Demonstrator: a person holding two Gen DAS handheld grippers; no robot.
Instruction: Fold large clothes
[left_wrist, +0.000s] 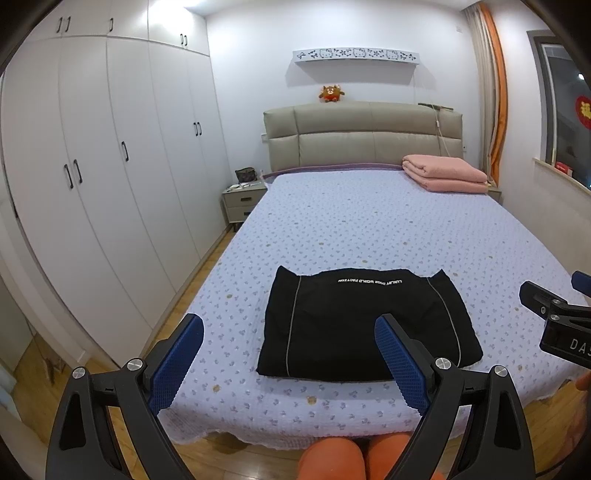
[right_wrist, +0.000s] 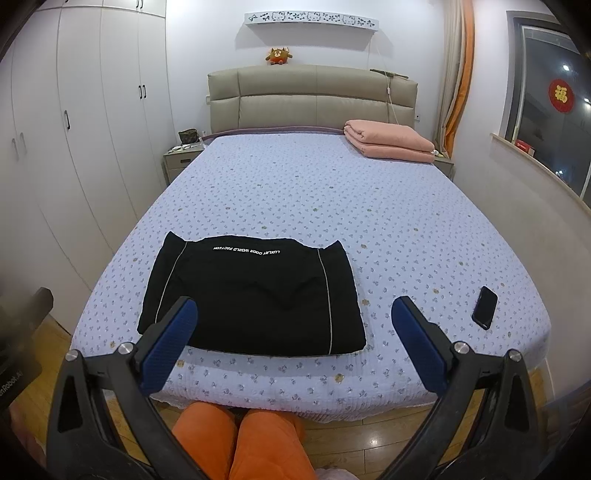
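Observation:
A black garment (left_wrist: 365, 325) (right_wrist: 255, 295) with thin grey piping and white lettering lies folded into a flat rectangle near the foot of the bed (left_wrist: 369, 229) (right_wrist: 332, 192). My left gripper (left_wrist: 290, 328) is open, held above the bed's foot edge, nothing between its blue pads. My right gripper (right_wrist: 295, 314) is open too, raised over the near edge, empty. In the left wrist view the right gripper's body (left_wrist: 554, 314) shows at the right edge. Neither touches the garment.
A black phone (right_wrist: 484, 307) lies on the bed's near right corner. A folded pink blanket (left_wrist: 445, 173) (right_wrist: 389, 140) sits by the headboard. White wardrobes (left_wrist: 92, 166) line the left wall, with a nightstand (left_wrist: 242, 201). A person's orange-clad knees (right_wrist: 240, 439) press against the bed's foot.

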